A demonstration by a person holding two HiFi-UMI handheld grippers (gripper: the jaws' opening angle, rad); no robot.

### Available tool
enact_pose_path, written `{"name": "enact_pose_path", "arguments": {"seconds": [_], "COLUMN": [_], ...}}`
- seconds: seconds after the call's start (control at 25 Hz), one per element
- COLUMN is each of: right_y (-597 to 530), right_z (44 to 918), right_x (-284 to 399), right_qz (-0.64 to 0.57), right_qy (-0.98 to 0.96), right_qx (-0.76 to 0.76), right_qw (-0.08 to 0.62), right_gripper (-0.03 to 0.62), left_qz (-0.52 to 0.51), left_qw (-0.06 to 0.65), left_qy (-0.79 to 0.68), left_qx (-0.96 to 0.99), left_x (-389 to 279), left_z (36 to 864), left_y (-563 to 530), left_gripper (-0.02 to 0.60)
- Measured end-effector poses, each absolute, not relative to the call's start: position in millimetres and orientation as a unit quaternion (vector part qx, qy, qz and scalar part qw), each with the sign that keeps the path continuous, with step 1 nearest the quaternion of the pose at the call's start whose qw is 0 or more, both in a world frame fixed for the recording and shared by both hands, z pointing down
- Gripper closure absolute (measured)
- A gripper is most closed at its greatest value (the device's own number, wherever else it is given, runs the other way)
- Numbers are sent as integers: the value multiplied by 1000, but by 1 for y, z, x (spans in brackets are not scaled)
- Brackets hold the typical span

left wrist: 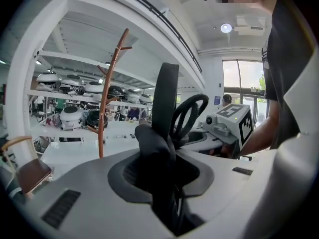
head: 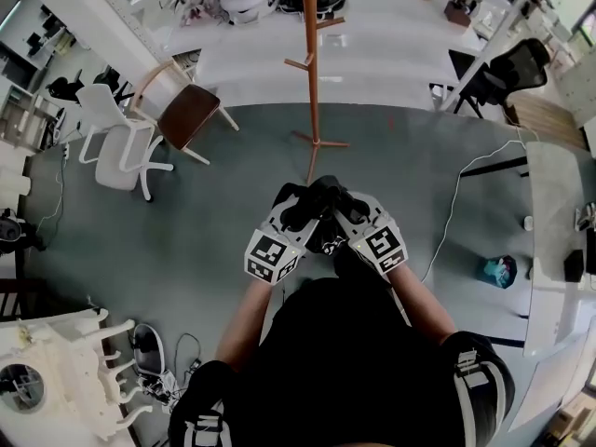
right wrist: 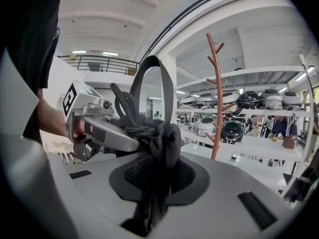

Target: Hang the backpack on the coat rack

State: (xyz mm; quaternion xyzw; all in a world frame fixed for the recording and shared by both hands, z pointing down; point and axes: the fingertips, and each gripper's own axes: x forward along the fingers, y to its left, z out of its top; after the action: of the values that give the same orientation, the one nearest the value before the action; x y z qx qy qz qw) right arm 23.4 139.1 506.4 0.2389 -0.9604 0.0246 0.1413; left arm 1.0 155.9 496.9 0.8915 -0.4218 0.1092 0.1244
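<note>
In the head view I hold a black backpack bunched between both grippers, low in front of my body. My left gripper is shut on a black strap of the backpack, which stands up out of its jaws. My right gripper is shut on bunched black fabric and a woven handle. The two grippers sit close side by side. The brown wooden coat rack stands straight ahead on the grey floor, its pegs bare. It also shows as the rack in the left gripper view and the rack in the right gripper view.
A wooden chair with a brown seat and a white office chair stand left of the rack. A black office chair is at the far right. A white table runs along the right, with a cable on the floor beside it.
</note>
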Motion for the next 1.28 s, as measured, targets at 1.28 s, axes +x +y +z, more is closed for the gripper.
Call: {"name": "enact_pose_path", "arguments": {"seconds": [1.28], "right_y": [-38], "right_z": [515], "right_x": [47], "right_qz": [29], "right_qy": [-982], "right_qx": [127], "right_qw": [140], "right_gripper": [514], "left_qz": [112], "left_qw": [142], "left_qy": [-519], "left_qx": [835], "left_x": [28], "left_z": [501], "left_y": [-19], "left_gripper": [471]}}
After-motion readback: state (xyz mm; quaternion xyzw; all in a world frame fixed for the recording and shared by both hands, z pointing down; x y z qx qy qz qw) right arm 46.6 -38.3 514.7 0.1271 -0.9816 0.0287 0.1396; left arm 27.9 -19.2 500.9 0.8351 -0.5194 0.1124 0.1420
